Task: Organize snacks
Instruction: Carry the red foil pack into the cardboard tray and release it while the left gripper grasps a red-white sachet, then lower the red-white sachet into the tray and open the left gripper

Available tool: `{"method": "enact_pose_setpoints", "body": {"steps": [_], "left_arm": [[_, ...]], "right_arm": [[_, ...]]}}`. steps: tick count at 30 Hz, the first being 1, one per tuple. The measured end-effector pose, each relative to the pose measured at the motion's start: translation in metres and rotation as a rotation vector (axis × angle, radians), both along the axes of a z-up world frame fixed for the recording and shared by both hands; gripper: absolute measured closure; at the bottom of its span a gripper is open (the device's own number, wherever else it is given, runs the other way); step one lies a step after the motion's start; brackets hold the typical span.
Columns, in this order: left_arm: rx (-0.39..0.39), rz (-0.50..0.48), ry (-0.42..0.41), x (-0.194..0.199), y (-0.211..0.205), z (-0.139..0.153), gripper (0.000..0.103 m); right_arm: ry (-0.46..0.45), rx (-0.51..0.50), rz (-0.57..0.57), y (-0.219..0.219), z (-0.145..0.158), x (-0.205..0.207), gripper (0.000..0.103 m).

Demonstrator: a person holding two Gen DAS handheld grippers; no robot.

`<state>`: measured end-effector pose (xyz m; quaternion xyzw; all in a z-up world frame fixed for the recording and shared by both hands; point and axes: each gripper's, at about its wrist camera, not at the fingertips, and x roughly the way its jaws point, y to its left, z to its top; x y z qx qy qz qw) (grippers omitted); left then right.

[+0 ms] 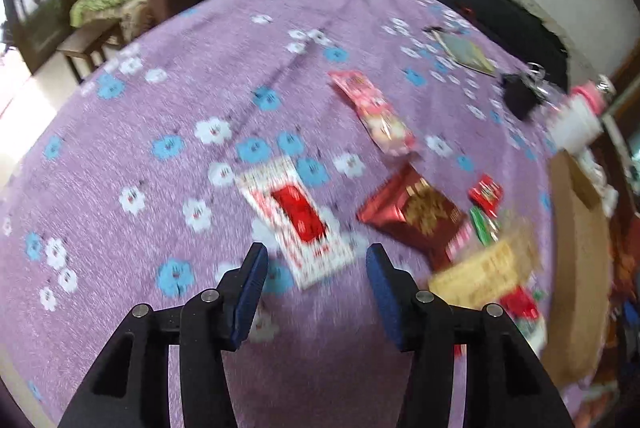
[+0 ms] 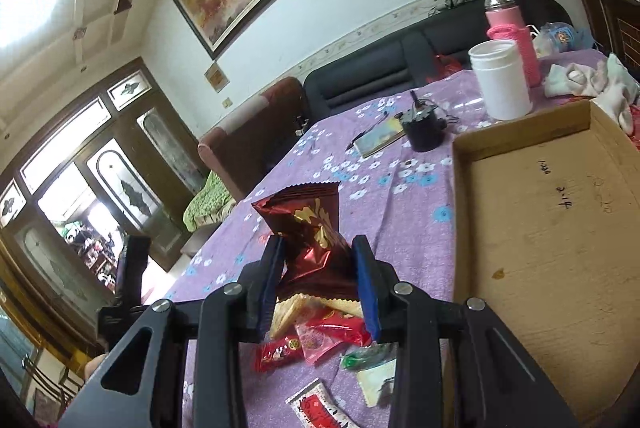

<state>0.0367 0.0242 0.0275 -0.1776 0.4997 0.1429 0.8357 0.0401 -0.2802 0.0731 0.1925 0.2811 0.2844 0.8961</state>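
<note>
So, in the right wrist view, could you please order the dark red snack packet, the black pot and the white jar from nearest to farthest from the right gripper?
1. Dark red snack packet: clamped in the right gripper.
2. Black pot: mid-table, beside the notebook.
3. White jar: farther back, right, beyond the cardboard box.

White jar (image 2: 502,80) beside pink flask (image 2: 510,28), near notebook (image 2: 380,138).

Your left wrist camera looks steeply down, close over the purple tablecloth (image 1: 160,116). Your right wrist camera sits lower and looks nearly level across the table toward the sofa (image 2: 380,68) and wall. Both views share the cardboard tray (image 1: 576,268) (image 2: 560,228) and white jar (image 2: 502,80).
</note>
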Motion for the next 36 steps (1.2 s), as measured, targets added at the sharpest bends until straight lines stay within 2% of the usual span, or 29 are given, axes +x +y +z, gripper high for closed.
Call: {"method": "enact_pose_setpoints", "body": {"steps": [4, 6, 7, 11, 16, 21, 28, 32, 36], "left_arm": [[0.078, -0.002, 0.024, 0.018, -0.005, -0.012, 0.051], [0.154, -0.005, 0.009, 0.017, -0.009, -0.013, 0.071], [0.179, -0.023, -0.01, 0.016, -0.012, -0.014, 0.071], [0.167, -0.051, -0.055, 0.008, -0.007, -0.013, 0.075], [0.123, -0.089, -0.085, -0.004, -0.006, -0.008, 0.075], [0.127, -0.147, -0.166, -0.016, -0.026, 0.02, 0.075], [0.089, -0.362, -0.25, -0.01, -0.106, 0.064, 0.076], [0.034, -0.482, -0.25, 0.009, -0.163, 0.074, 0.076], [0.038, -0.6, -0.236, 0.027, -0.228, 0.068, 0.076]], "right_arm": [[0.002, 0.011, -0.013, -0.006, 0.001, 0.001, 0.069], [0.005, 0.015, -0.019, -0.008, 0.001, 0.003, 0.069], [0.007, 0.015, -0.021, -0.008, 0.001, 0.003, 0.069], [0.021, 0.003, -0.034, -0.01, -0.002, 0.007, 0.069], [0.034, -0.023, -0.083, -0.021, -0.004, 0.012, 0.069], [0.079, -0.027, -0.17, -0.048, -0.005, 0.021, 0.069], [0.178, -0.067, -0.269, -0.089, -0.014, 0.037, 0.068], [0.19, -0.124, -0.334, -0.106, -0.016, 0.044, 0.068], [0.227, -0.171, -0.39, -0.12, -0.024, 0.048, 0.068]]}}
